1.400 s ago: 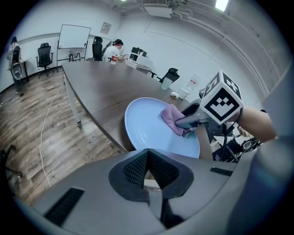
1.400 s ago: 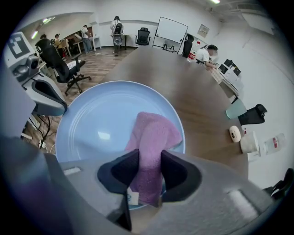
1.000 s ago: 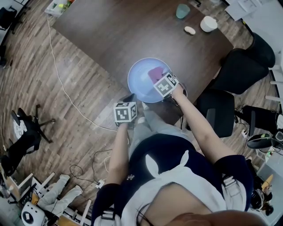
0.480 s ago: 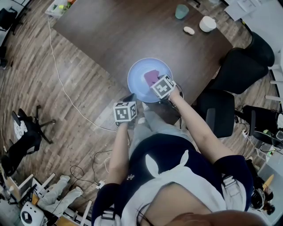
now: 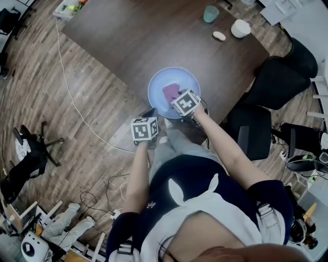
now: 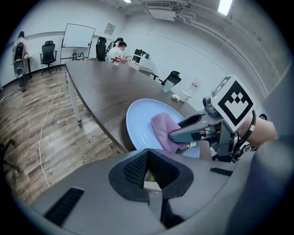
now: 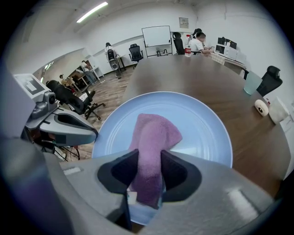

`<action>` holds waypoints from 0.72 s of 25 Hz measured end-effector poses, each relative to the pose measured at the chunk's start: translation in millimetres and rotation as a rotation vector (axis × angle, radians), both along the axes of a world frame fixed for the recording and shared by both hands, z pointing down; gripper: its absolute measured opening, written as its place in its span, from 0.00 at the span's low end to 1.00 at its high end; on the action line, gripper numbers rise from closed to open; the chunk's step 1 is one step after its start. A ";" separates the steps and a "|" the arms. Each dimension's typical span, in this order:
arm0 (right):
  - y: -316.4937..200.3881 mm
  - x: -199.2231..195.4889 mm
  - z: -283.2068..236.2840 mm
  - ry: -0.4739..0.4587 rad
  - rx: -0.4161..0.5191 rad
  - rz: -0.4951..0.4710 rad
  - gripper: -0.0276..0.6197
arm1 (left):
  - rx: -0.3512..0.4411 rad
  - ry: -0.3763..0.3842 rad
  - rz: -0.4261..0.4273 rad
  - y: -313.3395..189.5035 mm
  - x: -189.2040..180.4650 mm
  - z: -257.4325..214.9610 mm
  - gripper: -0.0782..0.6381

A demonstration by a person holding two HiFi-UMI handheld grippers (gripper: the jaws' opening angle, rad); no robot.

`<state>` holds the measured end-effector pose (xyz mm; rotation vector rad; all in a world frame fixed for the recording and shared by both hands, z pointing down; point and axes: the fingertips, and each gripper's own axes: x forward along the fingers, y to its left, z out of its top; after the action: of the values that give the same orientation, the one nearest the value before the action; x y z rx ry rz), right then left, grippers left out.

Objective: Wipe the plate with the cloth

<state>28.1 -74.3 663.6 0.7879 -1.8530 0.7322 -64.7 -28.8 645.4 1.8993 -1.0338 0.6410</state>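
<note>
A pale blue plate [image 5: 161, 82] sits at the near edge of the dark table [image 5: 133, 41]. A folded pink cloth [image 5: 169, 92] lies on it. My right gripper [image 5: 174, 97] points steeply down, shut on the cloth [image 7: 154, 133], which runs between its jaws and rests on the plate [image 7: 202, 124]. My left gripper [image 5: 151, 111] stays at the plate's near left rim. In the left gripper view its tips [image 6: 147, 153] meet there, seemingly pinching the rim of the plate [image 6: 138, 119]. The same view shows the right gripper [image 6: 181, 135] over the cloth [image 6: 163, 128].
At the table's far end stand a teal cup [image 5: 211, 12], a white bowl [image 5: 242, 27] and a small pale object [image 5: 220, 35]. Black office chairs [image 5: 279, 82] crowd the right side. A white cable [image 5: 72, 97] trails over the wooden floor on the left.
My right gripper has dragged the cloth across the plate, from its right part leftward and nearer to me. The left gripper and the plate have stayed put.
</note>
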 end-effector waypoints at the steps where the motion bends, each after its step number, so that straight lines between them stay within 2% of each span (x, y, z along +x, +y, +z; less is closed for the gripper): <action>1: 0.8 -2.6 -0.8 -0.011 -0.001 0.001 0.26 | 0.000 0.003 -0.002 0.0 0.5 -0.4 0.12; 9: 3.2 -18.5 -1.9 -0.043 0.006 -0.015 0.26 | -0.002 0.008 -0.012 -0.4 -0.4 -0.6 0.11; 18: 16.1 -40.3 -1.3 -0.090 -0.030 -0.033 0.26 | 0.001 0.010 -0.025 1.3 -2.7 -0.6 0.12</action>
<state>-12.2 -58.2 662.3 0.7139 -1.9263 0.7834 -67.5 -27.5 644.8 1.8852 -1.0502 0.6164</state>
